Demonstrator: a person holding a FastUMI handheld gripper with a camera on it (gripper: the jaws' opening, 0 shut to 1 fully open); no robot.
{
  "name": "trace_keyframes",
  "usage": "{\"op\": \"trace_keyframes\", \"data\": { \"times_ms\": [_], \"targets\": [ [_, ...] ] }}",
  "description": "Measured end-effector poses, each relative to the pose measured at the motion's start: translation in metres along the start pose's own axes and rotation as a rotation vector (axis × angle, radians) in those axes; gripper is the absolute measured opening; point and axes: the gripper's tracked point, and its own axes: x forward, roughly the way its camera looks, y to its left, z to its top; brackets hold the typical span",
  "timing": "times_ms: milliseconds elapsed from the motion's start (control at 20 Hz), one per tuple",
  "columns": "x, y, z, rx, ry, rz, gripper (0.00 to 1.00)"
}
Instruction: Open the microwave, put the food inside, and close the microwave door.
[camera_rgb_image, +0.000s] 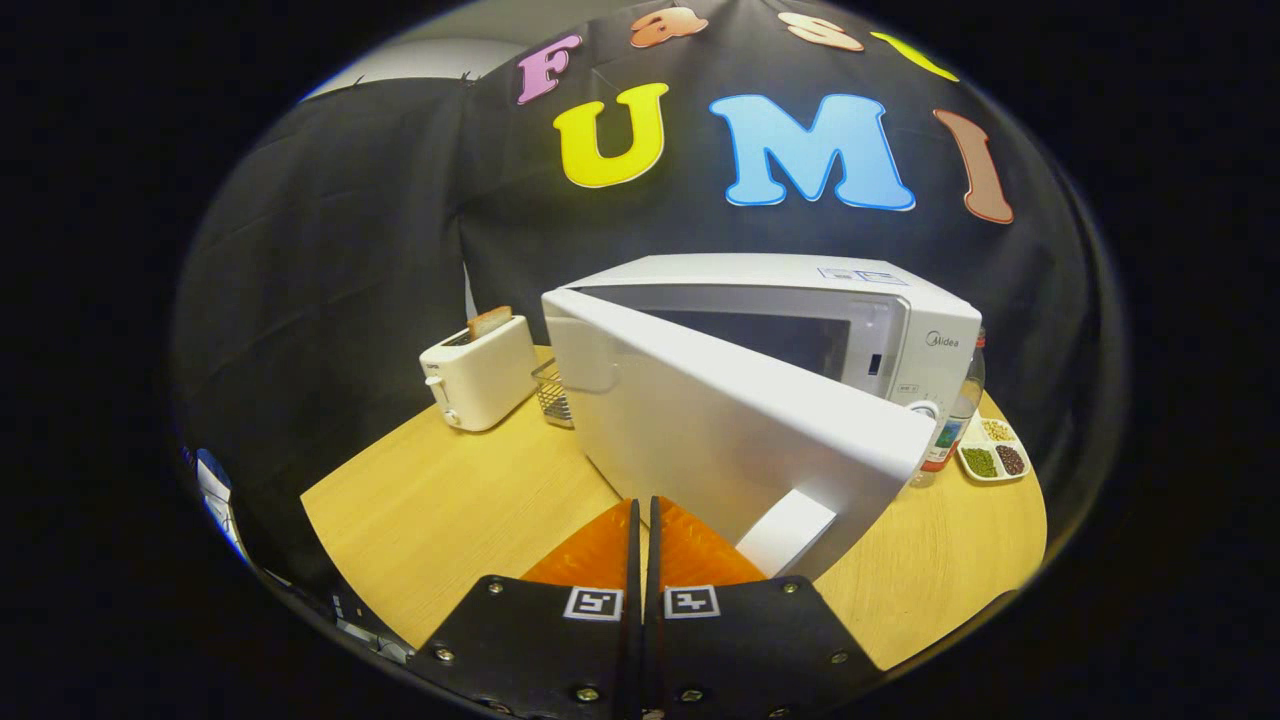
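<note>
- Tongs (642, 515): fingers pressed together, nothing between them; tips just short of the door's outer face.
- White box-shaped microwave (900, 330), on round pale wooden tabletop (450, 500): white door (720, 410) ajar, swung partway toward the tongs, cavity dark behind it.
- Food: cannot tell which item is meant; candidates are the toast slice (490, 321) in the white toaster (480, 372) and the small white divided dish of beans (994, 452).
- Risk: a push from here likely shuts an empty oven.
- Risk: a hard shove may slide the microwave into the clear bottle (958, 420) beside it.
</note>
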Motion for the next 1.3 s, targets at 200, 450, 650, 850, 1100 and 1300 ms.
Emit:
{"op": "trace_keyframes", "data": {
  "times_ms": [200, 450, 650, 850, 1100, 1300],
  "targets": [
    [0.018, -0.024, 0.006, -0.005, -0.001, -0.05, 0.01],
    [0.038, -0.05, 0.019, -0.005, -0.013, -0.111, 0.01],
    [0.05, -0.066, 0.032, -0.012, -0.035, -0.16, 0.01],
    [0.06, -0.078, 0.041, 0.02, -0.048, -0.197, 0.01],
    [0.08, -0.097, 0.057, 0.048, -0.066, -0.261, 0.01],
    [0.087, -0.107, 0.062, 0.089, -0.065, -0.276, 0.01]
  ]
}}
